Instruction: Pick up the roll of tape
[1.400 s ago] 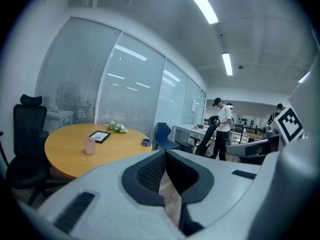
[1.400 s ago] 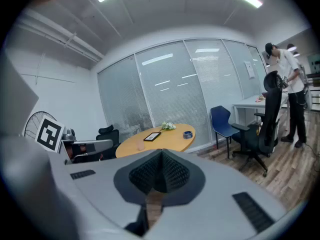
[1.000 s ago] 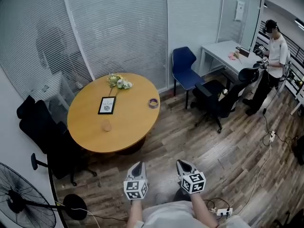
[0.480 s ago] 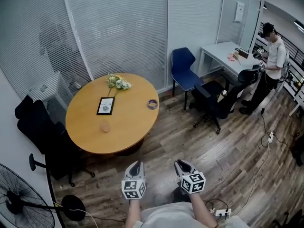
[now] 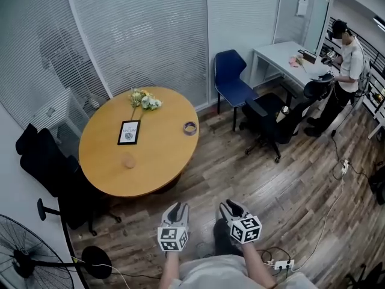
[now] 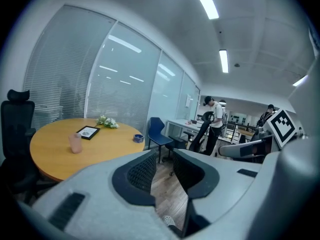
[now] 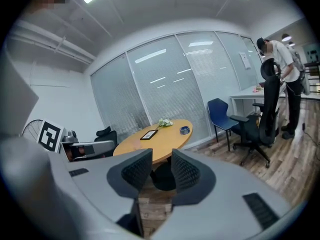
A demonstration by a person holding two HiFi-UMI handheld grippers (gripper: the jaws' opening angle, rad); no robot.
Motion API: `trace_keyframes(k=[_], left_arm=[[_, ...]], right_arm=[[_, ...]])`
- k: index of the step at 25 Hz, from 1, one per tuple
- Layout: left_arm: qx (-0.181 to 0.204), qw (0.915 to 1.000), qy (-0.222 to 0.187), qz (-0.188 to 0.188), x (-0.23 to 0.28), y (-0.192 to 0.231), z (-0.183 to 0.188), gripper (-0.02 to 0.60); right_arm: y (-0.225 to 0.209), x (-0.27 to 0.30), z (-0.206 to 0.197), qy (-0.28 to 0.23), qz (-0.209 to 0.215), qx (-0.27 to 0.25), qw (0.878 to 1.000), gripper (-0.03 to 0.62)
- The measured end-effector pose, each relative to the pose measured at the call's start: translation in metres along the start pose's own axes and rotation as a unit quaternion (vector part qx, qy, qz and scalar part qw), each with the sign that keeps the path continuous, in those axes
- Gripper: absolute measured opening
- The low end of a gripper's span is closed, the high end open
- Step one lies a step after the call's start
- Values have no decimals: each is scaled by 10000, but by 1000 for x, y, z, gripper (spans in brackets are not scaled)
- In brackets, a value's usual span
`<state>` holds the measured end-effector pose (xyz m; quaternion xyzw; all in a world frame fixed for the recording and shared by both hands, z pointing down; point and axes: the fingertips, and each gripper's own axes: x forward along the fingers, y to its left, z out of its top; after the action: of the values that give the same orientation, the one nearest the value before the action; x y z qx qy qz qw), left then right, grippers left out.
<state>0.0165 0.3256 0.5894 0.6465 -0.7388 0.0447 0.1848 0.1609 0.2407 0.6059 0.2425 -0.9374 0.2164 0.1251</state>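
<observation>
- Centrally, the roll of tape (image 5: 190,127) lies flat near the right edge of the round wooden table (image 5: 157,170), well apart from both grippers.
- Sharing the tabletop are a framed picture (image 5: 129,132) left of the tape, a bunch of flowers (image 5: 143,99) at the far edge, and a pinkish cup (image 5: 127,161) nearer the wearer.
- Left gripper (image 5: 178,207): held low over the plank floor (image 5: 252,179); its jaws have just been opening and stand partly apart, with nothing between them.
- Right gripper (image 5: 230,206): just beside the left; its jaws have likewise just been opening and stand spread, with nothing between them.
- A blue chair (image 5: 233,80) and a black office chair (image 5: 274,116) stand right of the table.
</observation>
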Motion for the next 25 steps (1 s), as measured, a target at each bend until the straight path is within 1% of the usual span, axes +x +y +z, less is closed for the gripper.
trace_keyframes(k=[5,10,14,19,25], left_arm=[[28,10000,95,7,36,2,9,105],[-27,9999,-108,111,79,13,45,114],[-44,9997,-212,96,115,23,70,128],[-57,9999,-47,-91,156,18,79,153],[-11,10000,16,-65,206,24,97,166]], right_arm=[[-23,25,15,61,19,77,10000,127],[-43,59,46,88,134,45,9999,133],[-57,90,79,7,215,-51,9998,135],[-81,120,105,9,269,-63,9996,135],[-107,160,125,148,447,-104,9988,135]])
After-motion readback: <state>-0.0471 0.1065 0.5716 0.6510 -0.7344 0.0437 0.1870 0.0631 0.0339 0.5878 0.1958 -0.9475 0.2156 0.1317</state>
